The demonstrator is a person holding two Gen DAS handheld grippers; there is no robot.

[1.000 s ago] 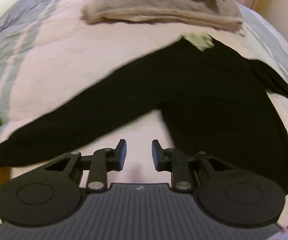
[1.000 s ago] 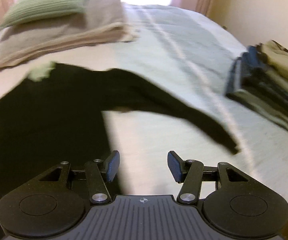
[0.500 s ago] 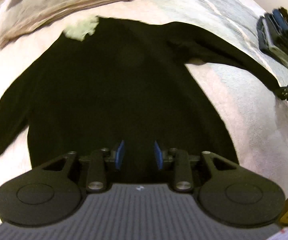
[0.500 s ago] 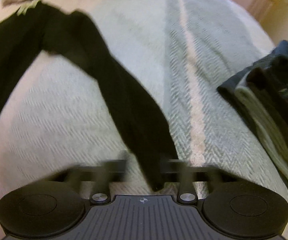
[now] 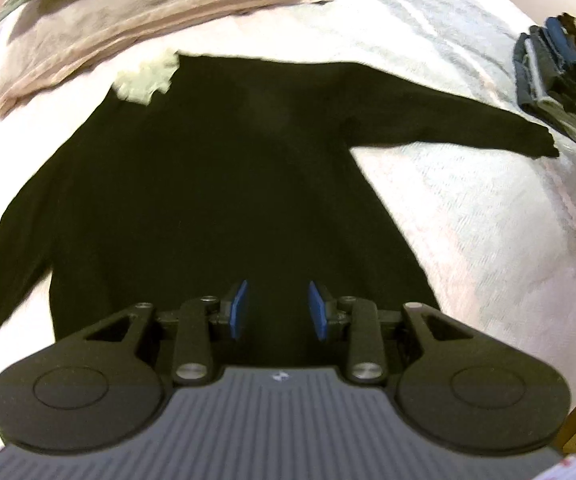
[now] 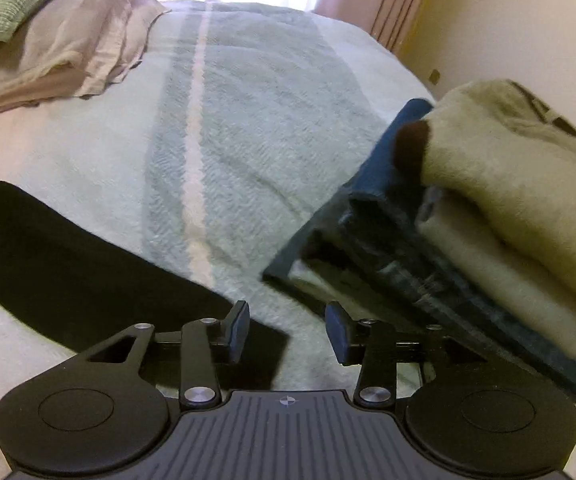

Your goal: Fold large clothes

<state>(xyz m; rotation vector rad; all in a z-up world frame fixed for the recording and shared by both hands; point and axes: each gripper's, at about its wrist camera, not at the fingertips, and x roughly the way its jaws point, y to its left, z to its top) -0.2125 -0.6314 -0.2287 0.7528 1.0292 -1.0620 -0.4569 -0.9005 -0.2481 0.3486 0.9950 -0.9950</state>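
left gripper hangs low in the middle of its frame, blue pads apart with nothing pinched between them, sitting right over the bottom hem of the black sweater. the sweater lies spread flat on the bed, body filling the centre of the frame, one sleeve running out to the upper right, the other trailing off the left edge. a pale green bit shows at its collar in the upper left.

over to the right gripper: jaws opening, gap clear, nothing caught between the pads. the sleeve cuff lies just beside its left pad at lower centre, resting loose on the bed. a stack of folded clothes crowds the right side of that frame, and the folded blanket with a green cushion sits in the upper left.

looks like the spreading step is wrapping up, sleeve laid out and let go. next call, i'd judge, is the first fold: grip a sleeve or a side edge and carry it across the body, keeping the cloth flat and clear of that stack.
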